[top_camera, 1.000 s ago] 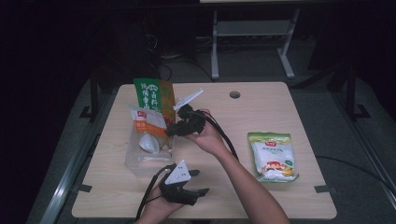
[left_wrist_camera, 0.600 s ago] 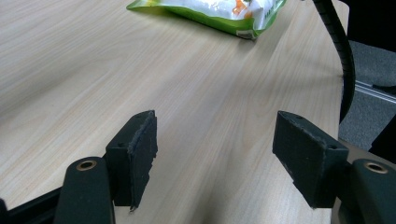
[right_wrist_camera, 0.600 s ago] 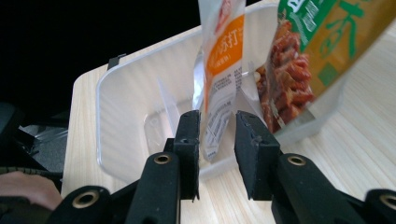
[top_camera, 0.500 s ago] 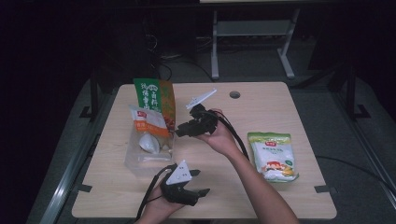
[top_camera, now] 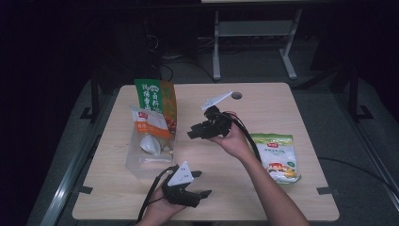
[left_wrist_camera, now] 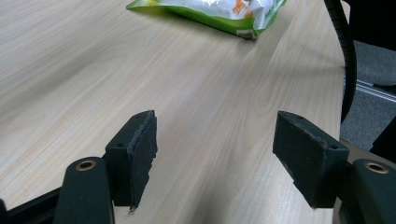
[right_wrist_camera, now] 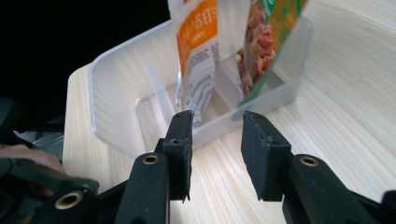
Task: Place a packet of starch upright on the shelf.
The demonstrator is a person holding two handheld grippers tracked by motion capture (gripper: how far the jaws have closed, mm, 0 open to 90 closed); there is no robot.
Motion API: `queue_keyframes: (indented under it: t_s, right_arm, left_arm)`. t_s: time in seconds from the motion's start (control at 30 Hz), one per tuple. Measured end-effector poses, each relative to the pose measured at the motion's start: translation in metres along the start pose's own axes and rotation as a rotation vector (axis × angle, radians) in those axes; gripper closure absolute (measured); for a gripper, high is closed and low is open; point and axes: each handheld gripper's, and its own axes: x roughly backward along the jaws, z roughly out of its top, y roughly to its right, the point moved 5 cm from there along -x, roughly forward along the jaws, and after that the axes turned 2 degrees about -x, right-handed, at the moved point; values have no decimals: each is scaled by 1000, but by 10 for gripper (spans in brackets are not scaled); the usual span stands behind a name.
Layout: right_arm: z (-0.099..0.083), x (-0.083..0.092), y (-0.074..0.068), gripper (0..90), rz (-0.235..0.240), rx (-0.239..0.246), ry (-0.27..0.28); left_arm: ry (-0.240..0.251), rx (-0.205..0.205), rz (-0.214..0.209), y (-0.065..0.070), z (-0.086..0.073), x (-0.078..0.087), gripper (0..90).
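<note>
Your right gripper [top_camera: 194,133] sits mid-surface just beside the clear bin [top_camera: 134,160], jaws half apart, just been opening, holding nothing. The orange pouch [top_camera: 149,123] stands in the bin near the left edge; a careless swing could tip it. Your left gripper [top_camera: 200,183], wide open and holding nothing, hovers at the near edge. The green-white bag [top_camera: 277,155] lies near the right edge. Pale wood surface [top_camera: 263,103], dark room, metal frame [top_camera: 254,33] behind.

- Green-and-white printed snack pouch [left_wrist_camera: 219,11]: top cut off by upper edge in left gripper view; print unreadable.
- Orange-and-white upright sachet [right_wrist_camera: 198,51] & green tall printed bag [right_wrist_camera: 268,37] in clear plastic divided bin [right_wrist_camera: 112,84]: tops cropped in right gripper view.
- White rounded item [top_camera: 149,143] in bin: too small to ID in high view.
</note>
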Motion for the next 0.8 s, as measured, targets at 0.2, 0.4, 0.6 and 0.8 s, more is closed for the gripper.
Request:
queue_keyframes:
  t_s: [0.2,0.4,0.6,0.8]
  right_arm:
    - [-10,13,7,603,-16,-27,0]
    - [-19,24,12,589,-31,-50,-2]
    - [-30,35,19,577,-47,-64,1]
    - [-37,46,24,564,-60,-81,6]
  left_arm:
    - [5,6,2,0,0,0,303]
    - [9,4,5,-1,1,0,304]
    - [8,3,5,-1,1,0,303]
    - [3,-3,8,-2,1,0,303]
